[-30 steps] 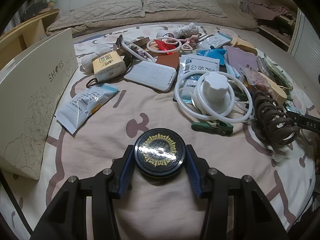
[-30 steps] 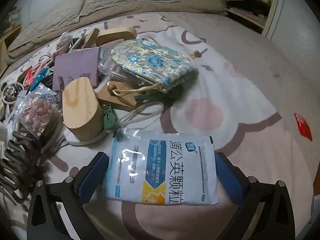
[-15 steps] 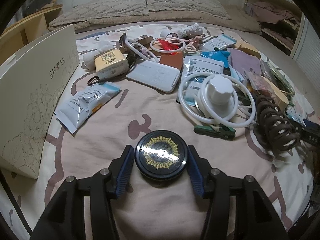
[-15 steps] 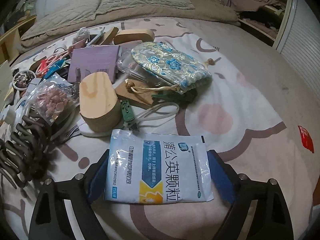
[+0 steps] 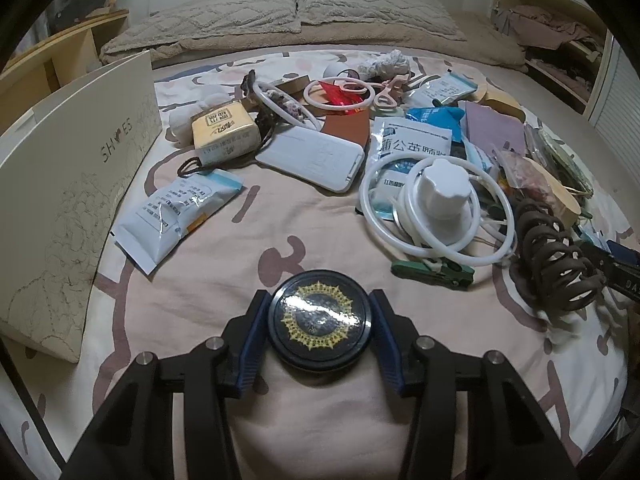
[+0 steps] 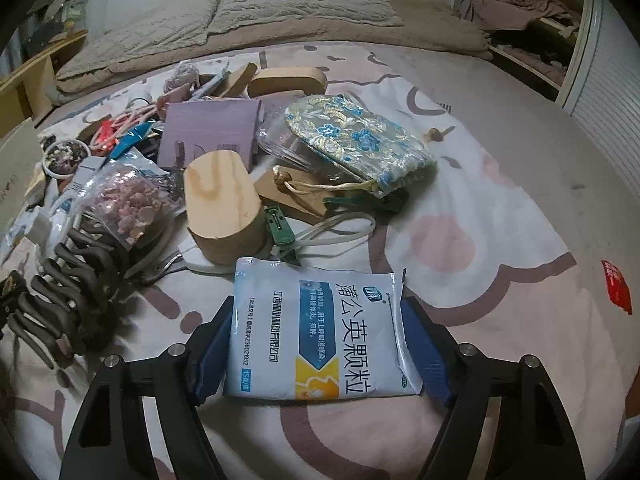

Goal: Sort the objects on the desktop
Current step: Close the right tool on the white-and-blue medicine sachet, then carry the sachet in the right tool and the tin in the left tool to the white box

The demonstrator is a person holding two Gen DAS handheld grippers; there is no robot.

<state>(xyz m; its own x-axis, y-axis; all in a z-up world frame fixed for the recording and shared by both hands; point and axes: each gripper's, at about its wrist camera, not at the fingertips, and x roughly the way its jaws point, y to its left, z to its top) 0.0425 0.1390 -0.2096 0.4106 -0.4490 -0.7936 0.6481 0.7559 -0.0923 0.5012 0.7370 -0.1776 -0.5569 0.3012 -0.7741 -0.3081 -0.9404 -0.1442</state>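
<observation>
A round black tin (image 5: pixel 320 318) with a gold sunburst lid lies on the patterned bedsheet close in front of the left wrist camera. My left gripper (image 5: pixel 320 296) is closing, and its blue pads (image 5: pixel 256 332) press on the tin's two sides. In the right wrist view a white and blue medicine sachet (image 6: pixel 320 332) lies flat between the fingers of my right gripper (image 6: pixel 316 304). Those jaws are closing too. Their pads (image 6: pixel 424 356) push on the sachet's long edges, and its right edge curls up.
A cream shoe box (image 5: pixel 60 184) stands at the left. Ahead lie another sachet (image 5: pixel 176 216), a white knob in tubing (image 5: pixel 442 196), a green clip (image 5: pixel 432 274) and a brown claw clip (image 5: pixel 556 264). A wooden oval box (image 6: pixel 224 208) and a brocade pouch (image 6: pixel 356 140) lie beyond the held sachet.
The right jaws have narrowed from wide apart onto the sachet, which now buckles at its right edge. The left gripper stays around the tin, its pads a little closer than half a second ago.
</observation>
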